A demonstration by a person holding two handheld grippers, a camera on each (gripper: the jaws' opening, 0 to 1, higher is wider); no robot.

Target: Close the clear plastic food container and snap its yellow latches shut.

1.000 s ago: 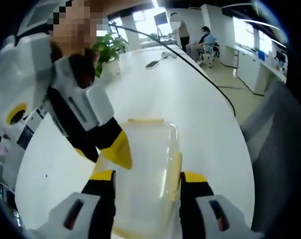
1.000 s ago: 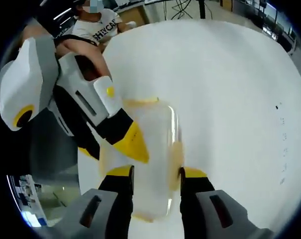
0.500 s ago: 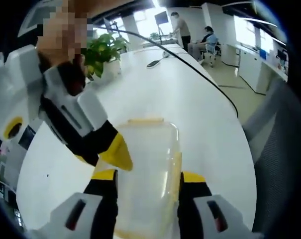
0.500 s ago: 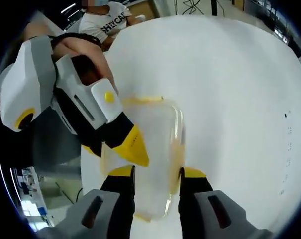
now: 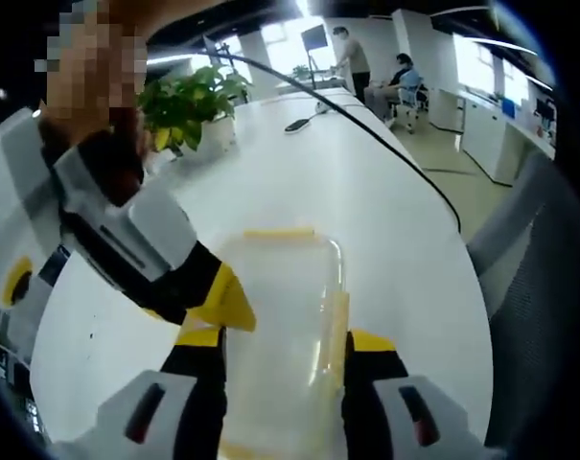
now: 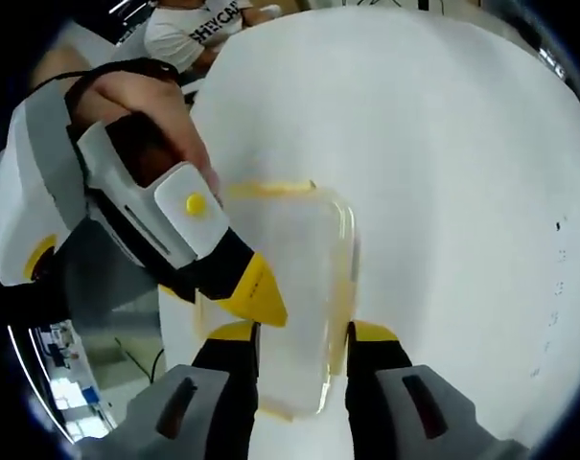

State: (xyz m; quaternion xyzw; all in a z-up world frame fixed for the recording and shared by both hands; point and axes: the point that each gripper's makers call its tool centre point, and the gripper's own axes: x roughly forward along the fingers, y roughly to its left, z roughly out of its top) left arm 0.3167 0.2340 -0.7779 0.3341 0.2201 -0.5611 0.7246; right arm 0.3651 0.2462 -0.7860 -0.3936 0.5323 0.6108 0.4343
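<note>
The clear plastic food container (image 5: 282, 335) is lying flat on the white bench (image 5: 366, 192), its lid down, and both pairs of jaws are standing astride it from opposite ends. In the left gripper view, the left gripper (image 5: 285, 350) is reaching over the near end with its yellow-tipped jaws set apart on either side of the container's width — whether they are actually pressing the walls is not clear. A yellow latch (image 5: 280, 233) is showing along the far short edge and another latch (image 5: 339, 321) is running down the long side next to the right-hand jaw. The right gripper (image 5: 218, 297) is coming in from the left of that view, its yellow tip touching or just above the container's left edge. In the right gripper view, the right gripper (image 6: 294, 335) is straddling the container (image 6: 294, 287) in the same way, jaws parted to about its width, and the left gripper (image 6: 251, 292) is angling in with its tip at the container's left rim — held by a hand (image 6: 141, 115). A potted plant (image 5: 189, 105) is standing further along the bench.
</note>
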